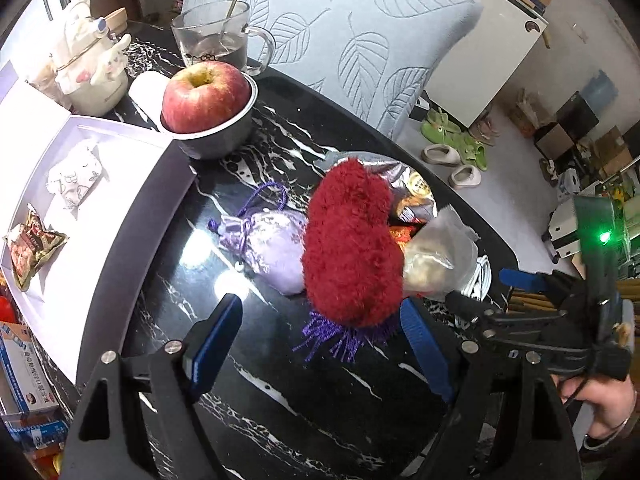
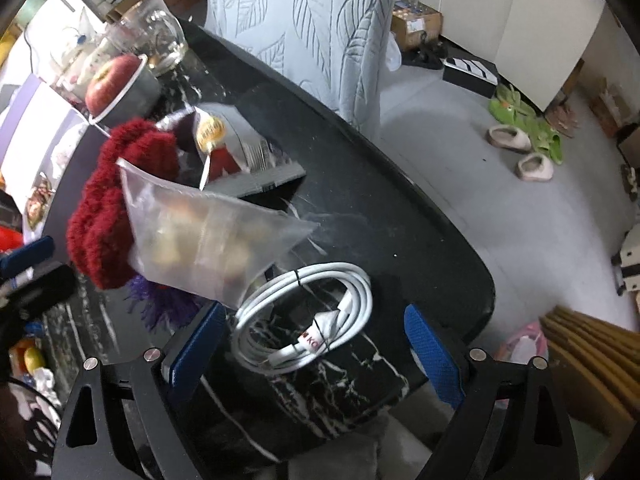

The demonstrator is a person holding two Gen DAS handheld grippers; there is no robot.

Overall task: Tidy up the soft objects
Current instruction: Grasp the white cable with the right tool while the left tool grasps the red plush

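Observation:
A red fluffy plush [image 1: 352,244] [image 2: 116,200] lies mid-table on a purple tassel [image 1: 344,336]. Left of it rests a lilac drawstring sachet [image 1: 272,248]. A clear plastic bag [image 1: 440,256] [image 2: 208,236] with pale contents leans against the plush's right side. My left gripper [image 1: 320,332] hangs open just before the plush, nothing between its fingers. My right gripper [image 2: 316,344] is open above a coiled white cable [image 2: 308,320], pads apart from it. A white box [image 1: 100,216] at the left holds a small fabric pouch [image 1: 74,178] and a snack packet [image 1: 34,248].
An apple [image 1: 204,96] sits in a metal bowl [image 1: 216,140] behind the pile, with a glass mug [image 1: 216,36] and a leaf-patterned cushion [image 1: 360,40] further back. A silver snack packet [image 2: 240,148] lies behind the plush. The table's curved edge [image 2: 480,288] is close on the right.

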